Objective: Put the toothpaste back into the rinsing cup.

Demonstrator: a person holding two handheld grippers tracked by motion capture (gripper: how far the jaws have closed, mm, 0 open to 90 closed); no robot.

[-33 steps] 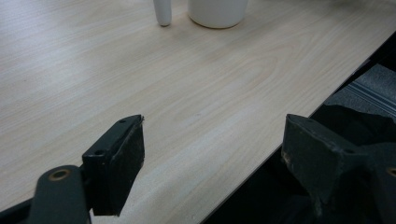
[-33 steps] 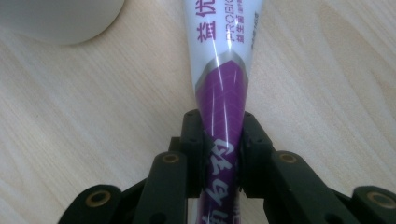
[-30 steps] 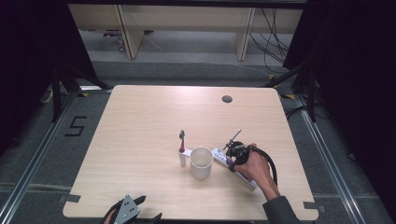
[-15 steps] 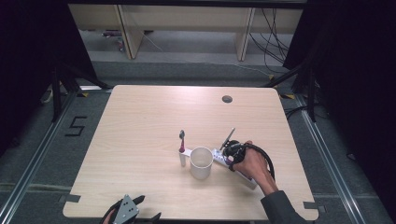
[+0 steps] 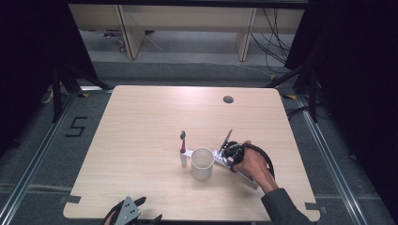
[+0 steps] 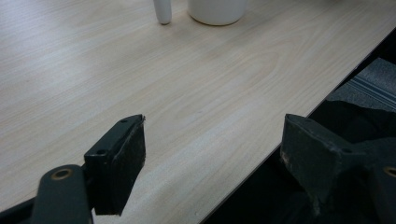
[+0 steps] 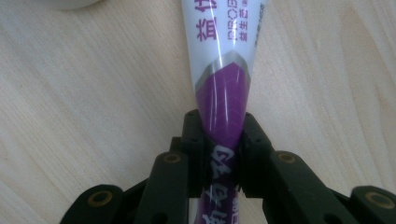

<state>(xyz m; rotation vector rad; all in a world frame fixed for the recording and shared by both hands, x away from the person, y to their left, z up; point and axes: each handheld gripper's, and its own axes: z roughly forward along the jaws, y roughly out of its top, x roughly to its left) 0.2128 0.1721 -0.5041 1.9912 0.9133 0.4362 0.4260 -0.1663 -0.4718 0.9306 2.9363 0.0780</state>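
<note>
A white and purple toothpaste tube (image 7: 224, 56) lies on the wooden table, and my right gripper (image 7: 223, 126) is shut on its purple end. From above, that right gripper (image 5: 232, 152) sits in a hand just right of a white cup (image 5: 202, 163), with the tube (image 5: 219, 154) reaching toward the cup. A toothbrush (image 5: 183, 146) with a white handle lies left of the cup. My left gripper (image 5: 126, 211) rests at the table's front edge; its jaws (image 6: 215, 144) stand open with nothing between them, the cup's base (image 6: 217, 9) and the toothbrush handle (image 6: 162, 11) far ahead.
The table (image 5: 141, 122) has a round cable hole (image 5: 228, 99) near its back right. Its front edge (image 6: 261, 154) runs under my left gripper, with dark floor beyond. Shelving and cables stand behind the table.
The right hand has edged slightly left toward the cup with the tube still gripped. The left gripper, the cup and the toothbrush have stayed put.
</note>
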